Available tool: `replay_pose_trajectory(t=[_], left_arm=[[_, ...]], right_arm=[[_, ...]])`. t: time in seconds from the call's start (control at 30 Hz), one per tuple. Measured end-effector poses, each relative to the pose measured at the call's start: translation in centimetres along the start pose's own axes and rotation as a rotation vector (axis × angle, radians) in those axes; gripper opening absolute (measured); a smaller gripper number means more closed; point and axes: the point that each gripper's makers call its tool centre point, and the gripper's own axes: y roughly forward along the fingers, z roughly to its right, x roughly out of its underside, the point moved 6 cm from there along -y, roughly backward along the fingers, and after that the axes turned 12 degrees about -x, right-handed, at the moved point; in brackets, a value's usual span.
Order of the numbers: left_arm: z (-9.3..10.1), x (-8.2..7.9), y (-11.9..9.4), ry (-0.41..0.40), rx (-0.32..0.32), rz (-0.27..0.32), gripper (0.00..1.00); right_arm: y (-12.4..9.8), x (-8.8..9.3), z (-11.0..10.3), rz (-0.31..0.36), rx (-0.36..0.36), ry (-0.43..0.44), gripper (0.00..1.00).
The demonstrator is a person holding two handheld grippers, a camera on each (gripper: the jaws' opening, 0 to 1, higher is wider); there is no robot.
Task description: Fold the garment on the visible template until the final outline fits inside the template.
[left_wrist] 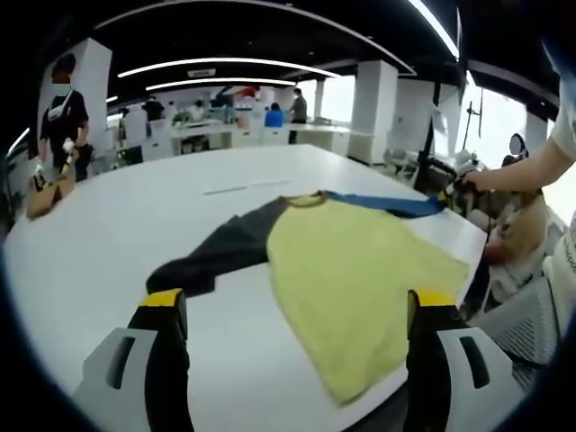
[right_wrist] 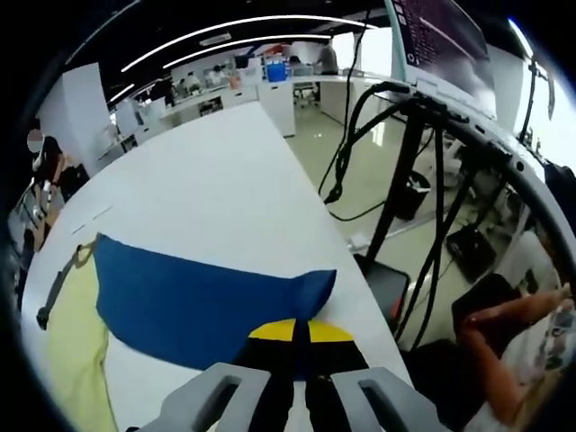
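The white counter [left_wrist: 135, 216] carries the raglan shirt [left_wrist: 355, 270], yellow body mid-frame in the left gripper view, dark sleeve toward centre-left, blue sleeve [right_wrist: 202, 306] toward upper right. The left gripper [left_wrist: 297, 310] hovers with jaws apart below the hem. The right gripper [right_wrist: 301, 346], jaws clamped on the blue sleeve's cuff, is nearer.

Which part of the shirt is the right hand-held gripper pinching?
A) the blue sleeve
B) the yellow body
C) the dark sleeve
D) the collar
A: in the right gripper view the right hand-held gripper has its jaws shut on the edge of the blue sleeve, while the yellow body lies flat on the table.
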Motion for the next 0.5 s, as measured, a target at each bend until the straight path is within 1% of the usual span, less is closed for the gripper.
replay_pose_trajectory(t=[0.13,0.33,0.5], left_arm=[[0.0,0.0,0.0,0.008,0.003,0.003,0.99],[-0.1,0.0,-0.1,0.013,0.008,0.005,0.99],[0.0,0.1,-0.1,0.011,0.019,0.000,0.99]], right_arm=[[-0.1,-0.5,-0.6,0.012,-0.022,-0.009,0.00],[0.5,-1.6,-0.7,0.024,-0.051,-0.024,0.00],[0.7,-2.0,-1.9,0.033,-0.079,-0.041,0.00]])
